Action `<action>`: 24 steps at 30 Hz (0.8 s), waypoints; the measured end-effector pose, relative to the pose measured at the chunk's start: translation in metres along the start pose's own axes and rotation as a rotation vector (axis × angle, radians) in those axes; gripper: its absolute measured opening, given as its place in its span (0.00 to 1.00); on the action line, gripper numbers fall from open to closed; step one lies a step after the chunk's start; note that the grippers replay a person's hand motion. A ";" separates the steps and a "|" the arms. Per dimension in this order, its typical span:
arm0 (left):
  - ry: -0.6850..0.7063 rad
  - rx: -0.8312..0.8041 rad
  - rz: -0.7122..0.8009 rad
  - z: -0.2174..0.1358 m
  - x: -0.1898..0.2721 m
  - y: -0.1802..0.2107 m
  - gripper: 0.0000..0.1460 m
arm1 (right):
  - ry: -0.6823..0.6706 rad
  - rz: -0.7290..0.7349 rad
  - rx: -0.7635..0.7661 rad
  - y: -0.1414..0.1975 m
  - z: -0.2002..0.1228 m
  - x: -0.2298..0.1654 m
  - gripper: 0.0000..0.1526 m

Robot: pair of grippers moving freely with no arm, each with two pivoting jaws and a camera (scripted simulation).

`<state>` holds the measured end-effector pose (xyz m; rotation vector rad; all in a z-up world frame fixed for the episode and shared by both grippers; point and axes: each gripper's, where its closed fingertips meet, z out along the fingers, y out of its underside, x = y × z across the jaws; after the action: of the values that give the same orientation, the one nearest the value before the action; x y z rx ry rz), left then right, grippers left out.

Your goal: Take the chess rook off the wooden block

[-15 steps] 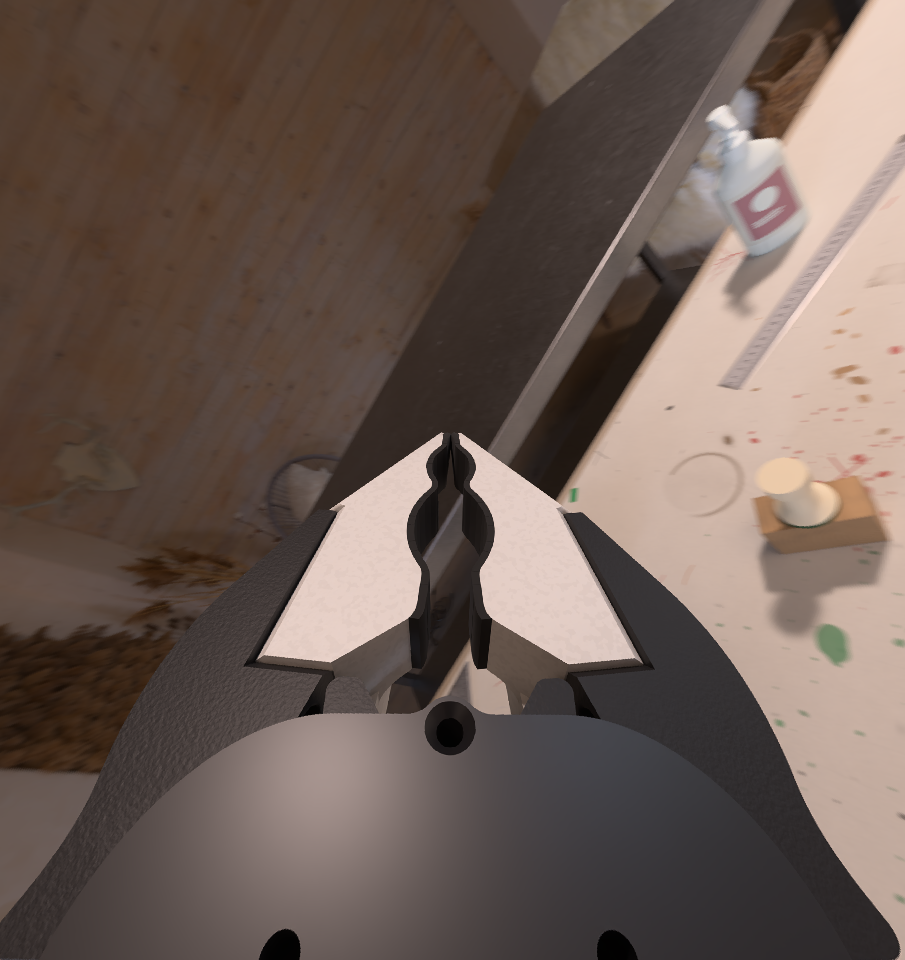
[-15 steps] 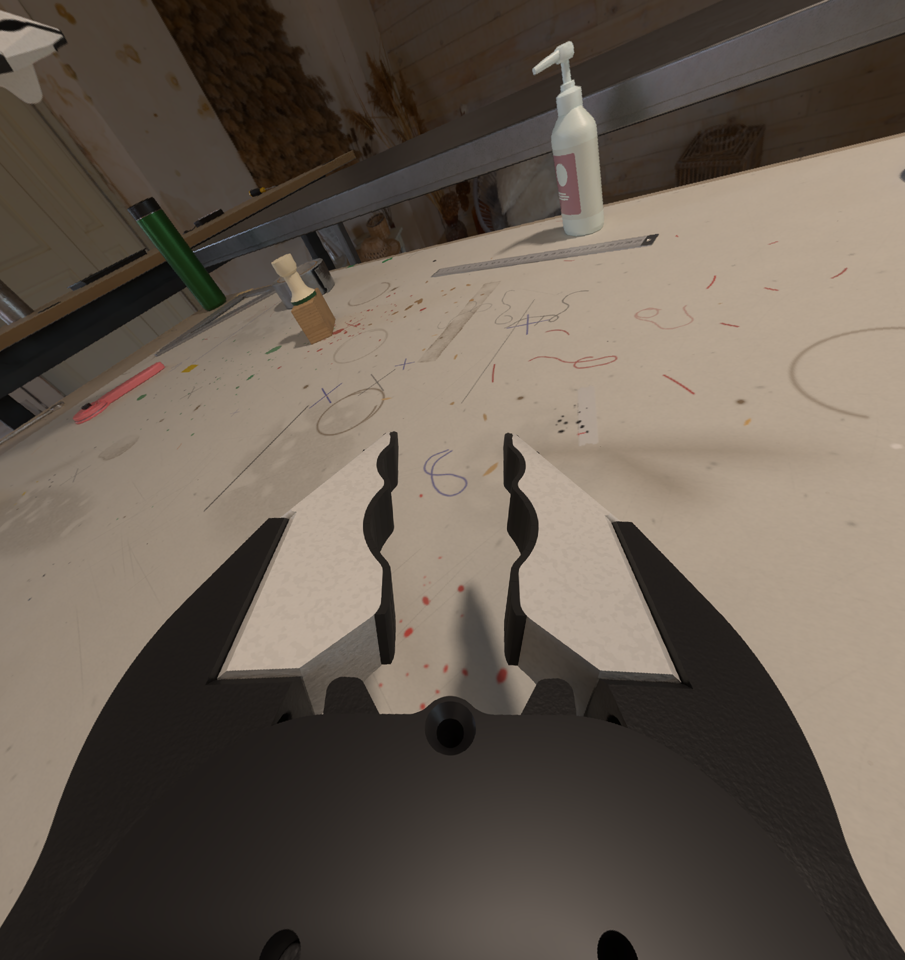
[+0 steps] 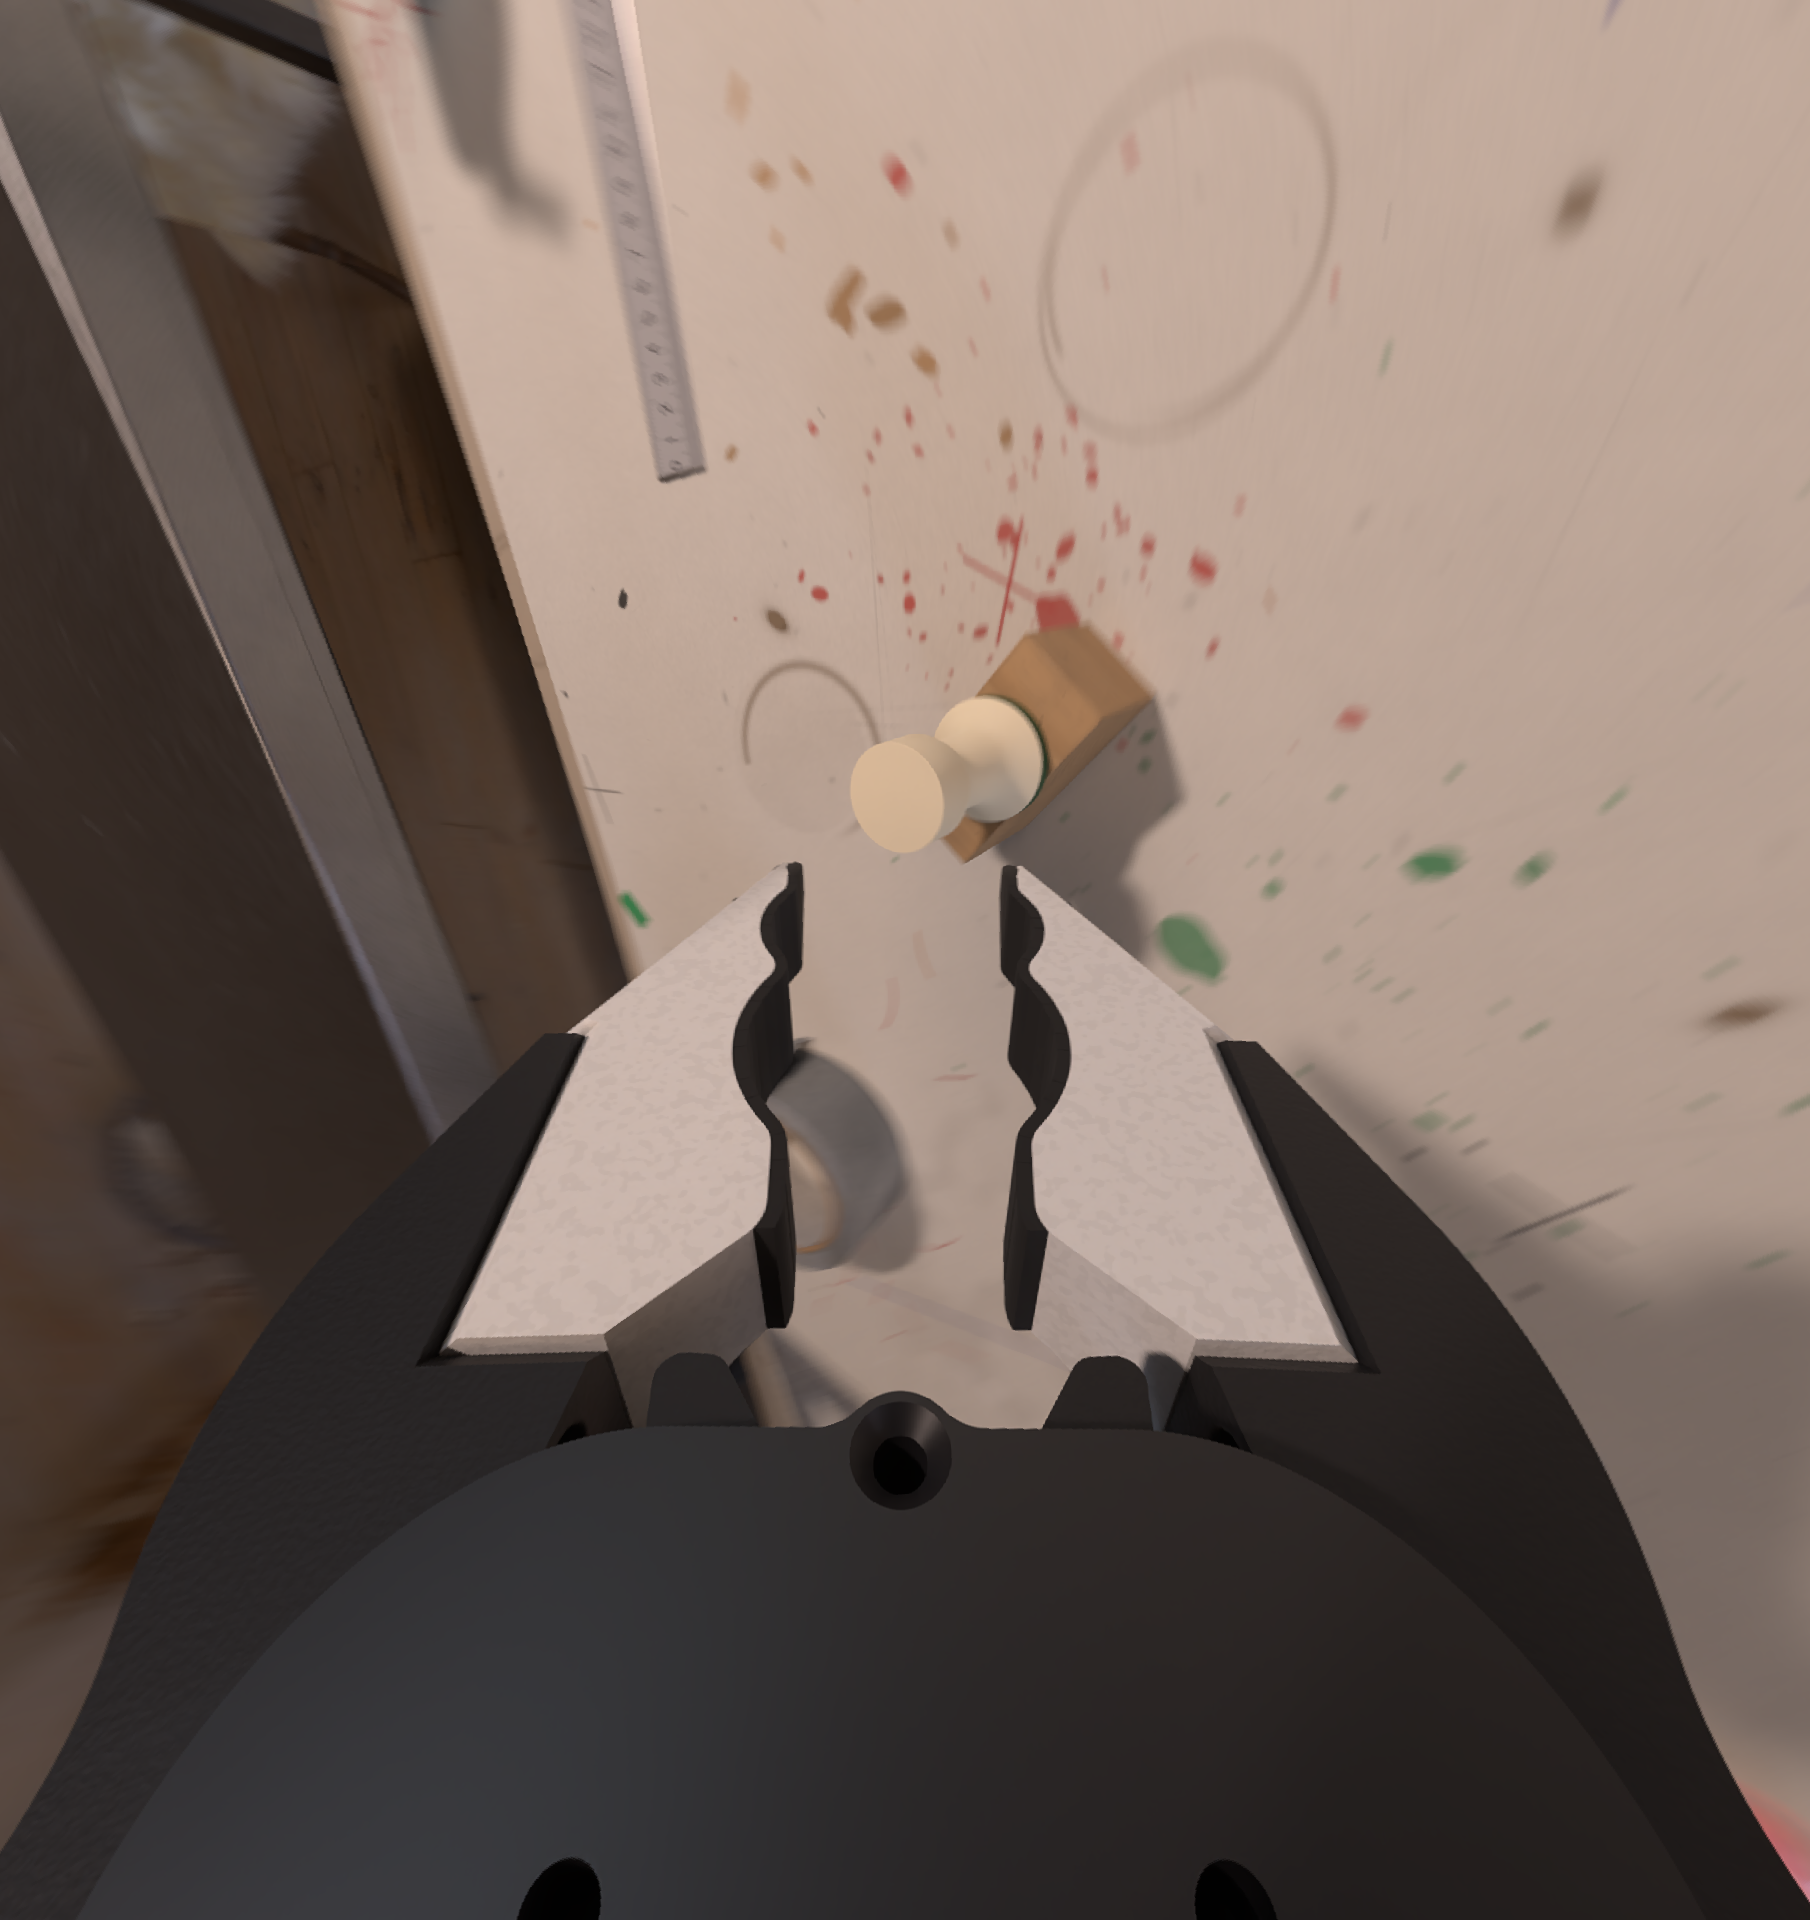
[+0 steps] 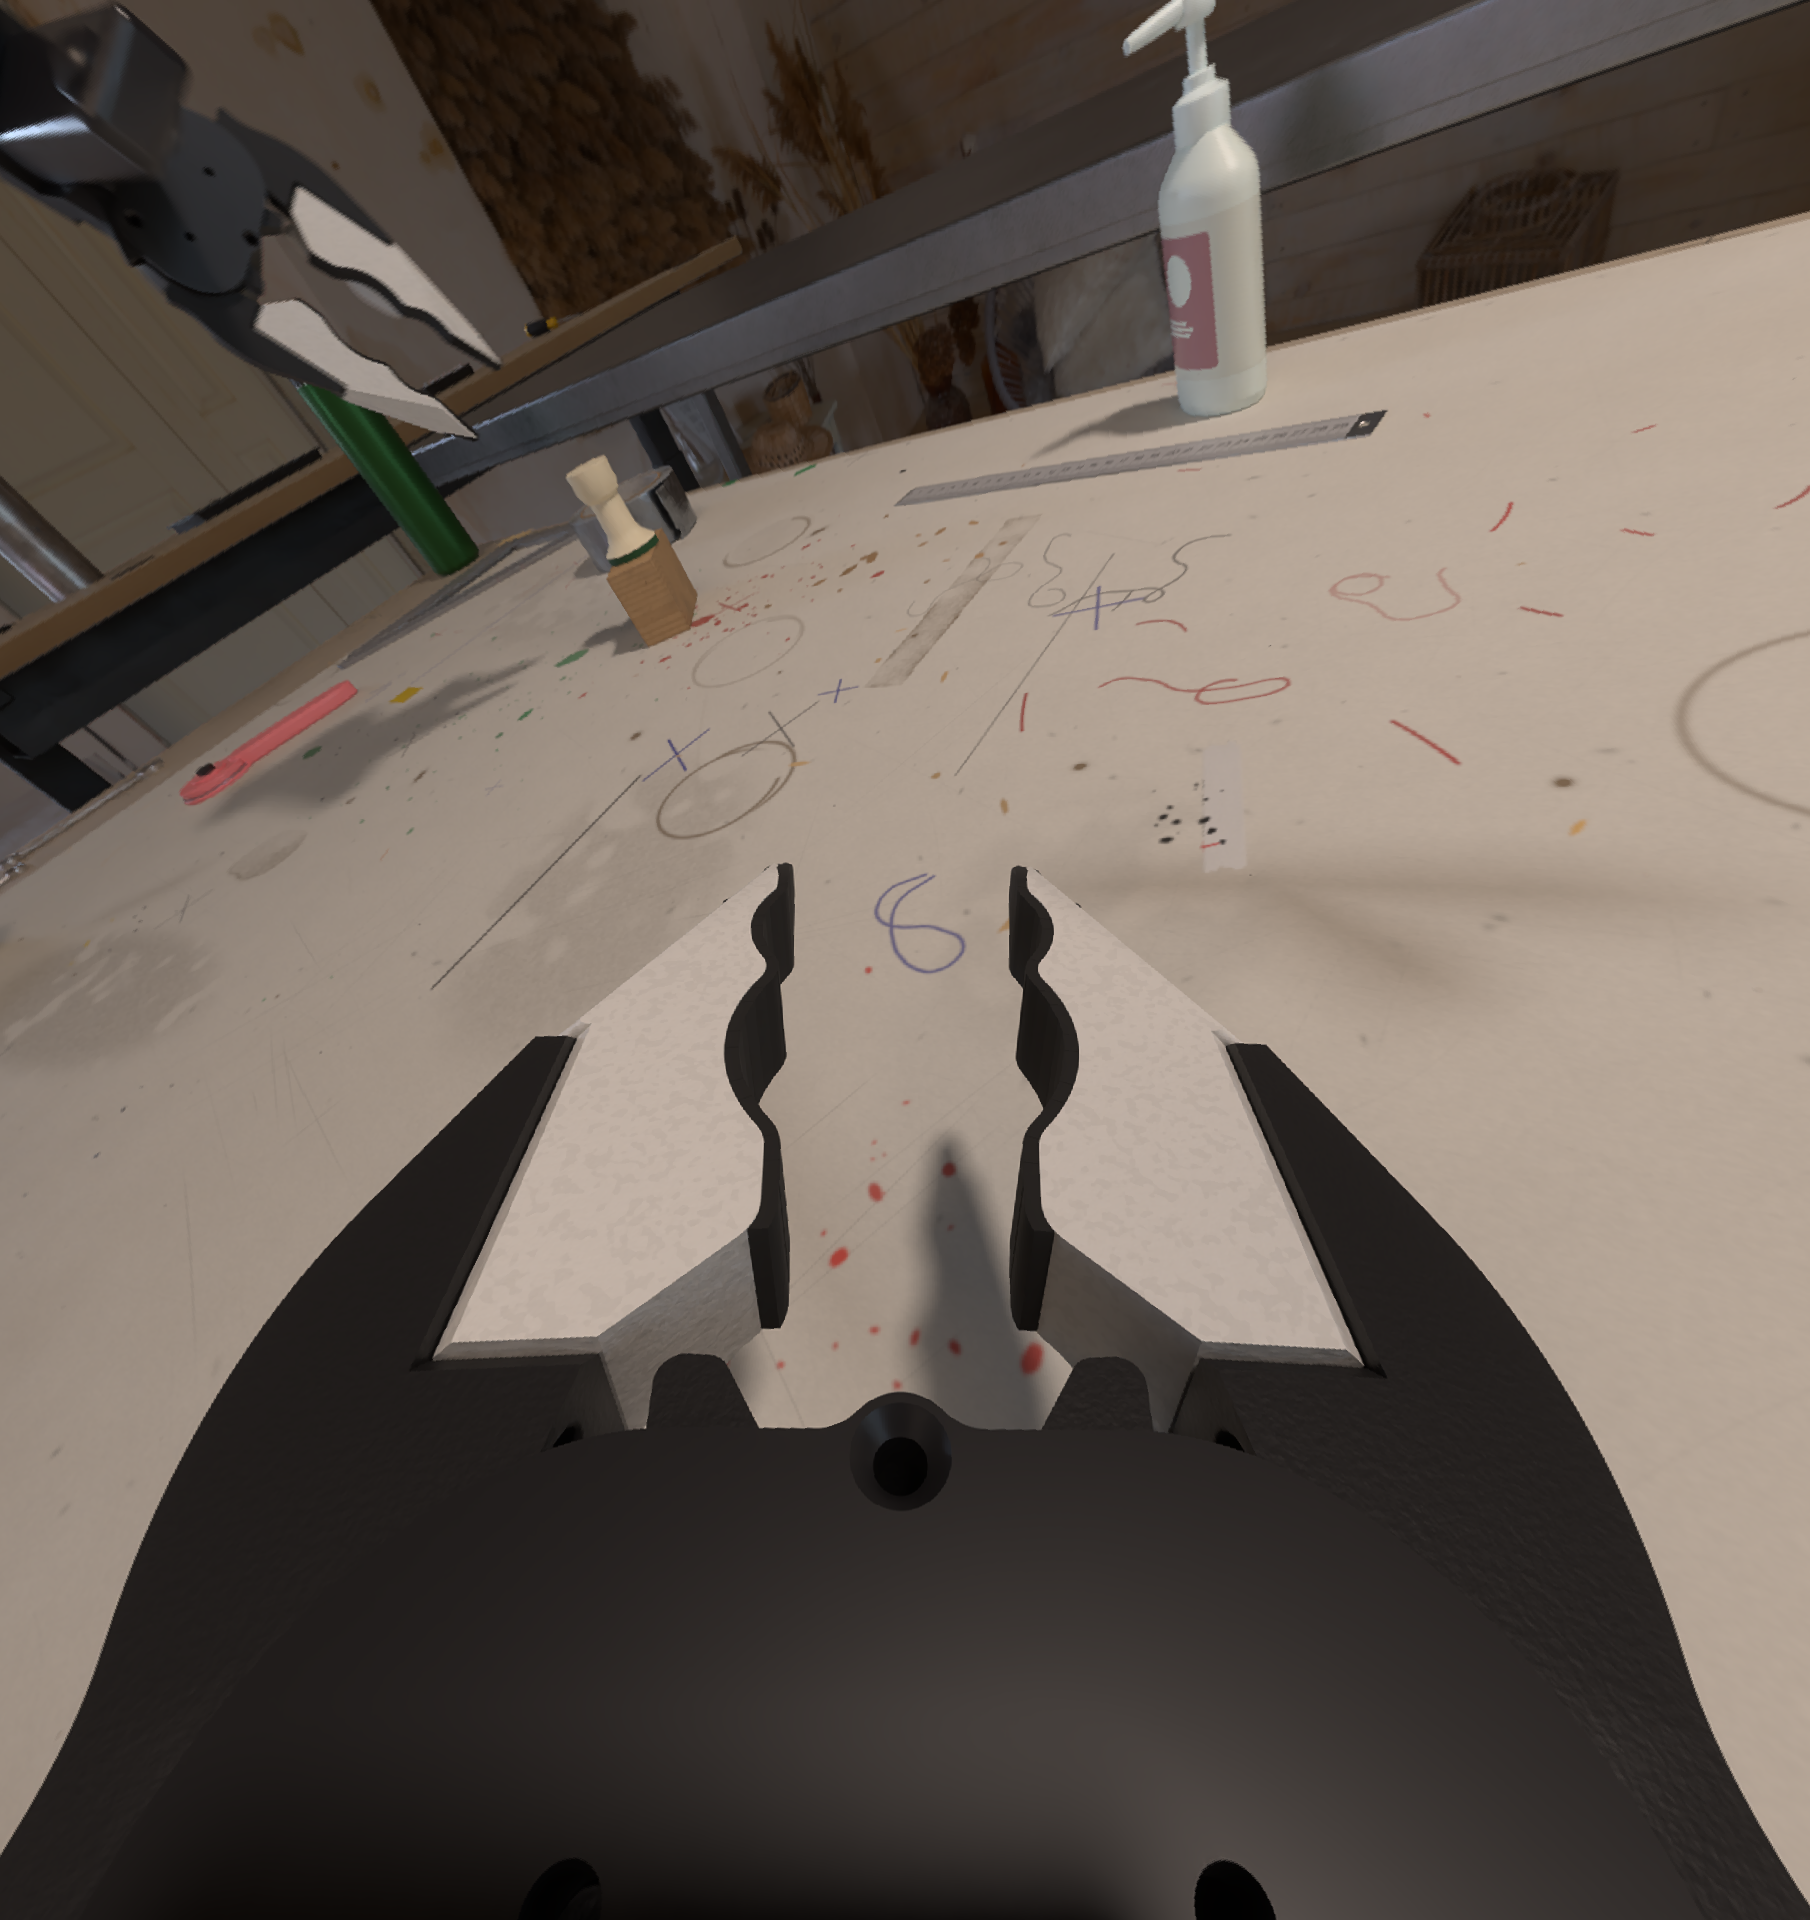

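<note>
A cream chess rook [image 3: 932,781] stands upright on a small wooden block [image 3: 1072,717] on the spattered table. My left gripper [image 3: 901,878] is open and empty, above the rook and looking down on it; the rook's flat top sits just beyond the fingertips. In the right wrist view the rook [image 4: 605,509] and block [image 4: 657,594] are far off at the upper left, with the left gripper [image 4: 459,390] open in the air above and left of them. My right gripper [image 4: 901,878] is open and empty, low over the table near a blue scribble.
A roll of grey tape [image 3: 839,1153] lies under the left gripper's fingers. A steel ruler [image 4: 1140,457], a white pump bottle [image 4: 1213,270], a green bottle [image 4: 392,473] and a pink tool [image 4: 267,743] lie on the table. The table's edge [image 3: 558,665] runs left of the rook.
My left gripper has opened and swung over the table, so it now looks down on the rook from close by. The right gripper has stayed where it was.
</note>
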<state>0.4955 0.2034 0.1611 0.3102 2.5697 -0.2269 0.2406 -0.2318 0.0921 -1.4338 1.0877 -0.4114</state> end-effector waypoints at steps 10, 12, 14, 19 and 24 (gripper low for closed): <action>0.213 -0.329 0.637 0.082 0.010 0.020 0.31 | 0.000 0.000 -0.019 0.002 0.006 0.004 0.28; 0.230 -0.289 0.651 0.082 0.009 0.018 0.29 | -0.004 0.010 -0.007 0.000 0.005 0.006 0.28; 0.183 -0.261 0.652 0.077 0.001 0.018 0.23 | -0.010 0.026 0.005 -0.002 0.005 0.008 0.28; -0.040 -0.248 0.539 0.041 -0.032 0.024 0.23 | -0.042 0.070 0.020 -0.004 0.005 0.007 0.27; -0.295 -0.194 0.345 -0.017 -0.057 0.033 0.23 | -0.060 0.071 0.024 -0.004 0.002 -0.001 0.27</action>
<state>0.5430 0.2293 0.2021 0.5900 2.1839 0.0974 0.2434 -0.2309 0.0958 -1.3740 1.0780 -0.3276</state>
